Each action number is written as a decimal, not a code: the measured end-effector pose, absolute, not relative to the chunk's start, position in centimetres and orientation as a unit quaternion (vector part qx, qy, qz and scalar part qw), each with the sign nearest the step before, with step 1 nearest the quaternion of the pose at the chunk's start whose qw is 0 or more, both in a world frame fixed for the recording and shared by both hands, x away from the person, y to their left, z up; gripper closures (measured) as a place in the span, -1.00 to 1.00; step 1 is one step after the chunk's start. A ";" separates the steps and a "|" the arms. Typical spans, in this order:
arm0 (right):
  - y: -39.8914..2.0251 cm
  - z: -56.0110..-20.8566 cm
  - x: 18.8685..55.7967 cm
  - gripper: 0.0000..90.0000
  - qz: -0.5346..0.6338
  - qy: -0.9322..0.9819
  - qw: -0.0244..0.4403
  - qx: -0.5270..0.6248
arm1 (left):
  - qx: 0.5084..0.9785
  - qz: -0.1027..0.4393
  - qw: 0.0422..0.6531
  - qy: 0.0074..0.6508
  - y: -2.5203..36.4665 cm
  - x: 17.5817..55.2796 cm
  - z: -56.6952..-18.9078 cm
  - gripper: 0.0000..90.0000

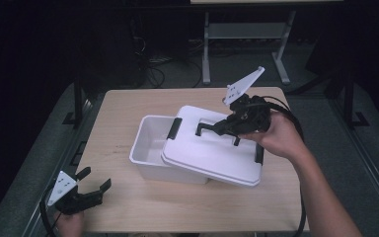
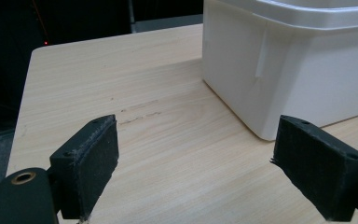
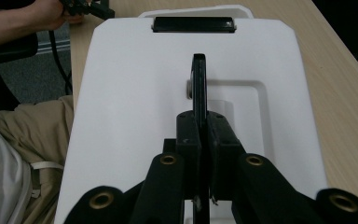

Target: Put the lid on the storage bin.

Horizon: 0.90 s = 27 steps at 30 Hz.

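- The left gripper [image 1: 93,188] is sitting closest to the camera in the high view, at the near left corner of the table [image 1: 128,207]. A hand [image 1: 70,223] is holding it from below.
- Its two black jaws are standing wide apart, and nothing is between them. In the left gripper view, its pads [image 2: 95,163] are hanging just over the bare wood.
- The left gripper is pointing toward the white box [image 1: 150,148], but it is well apart from it. In the left gripper view the side of the box is showing just ahead, a little to the right.
- The white box is sitting in the middle of the table.
- The white lid [image 1: 212,148] is lying on top of the box, but it is pushed over to the right. The left part of the box is showing open.
- The lid has a black clip [image 1: 174,128] on its far left edge and another black clip [image 1: 259,154] on its near right edge.
- A black handle [image 3: 199,84] is standing up in the middle of the lid.
- The right gripper [image 1: 229,129] is coming in from the right, held by the right hand [image 1: 276,136].
- Its jaws are squeezed together on the black handle, as the right gripper view is showing.
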State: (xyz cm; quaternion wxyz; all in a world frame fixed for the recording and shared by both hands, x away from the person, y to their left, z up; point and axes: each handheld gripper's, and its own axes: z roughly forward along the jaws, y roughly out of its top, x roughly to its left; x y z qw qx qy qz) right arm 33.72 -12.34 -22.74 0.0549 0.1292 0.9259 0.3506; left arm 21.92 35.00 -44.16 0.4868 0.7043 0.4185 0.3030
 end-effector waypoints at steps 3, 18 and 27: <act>-11.9 -22.8 34.0 0.88 0.352 0.926 0.054 0.125 | 0.704 0.304 0.487 0.419 35.0 21.9 -44.2 -0.71; -8.2 -23.4 35.9 0.88 0.351 0.929 0.042 0.107 | 0.709 0.302 0.483 0.416 34.7 22.0 -44.2 -0.71; -6.5 -23.9 37.0 0.88 0.353 0.930 0.034 0.101 | 0.711 0.301 0.483 0.414 34.7 22.1 -44.3 -0.71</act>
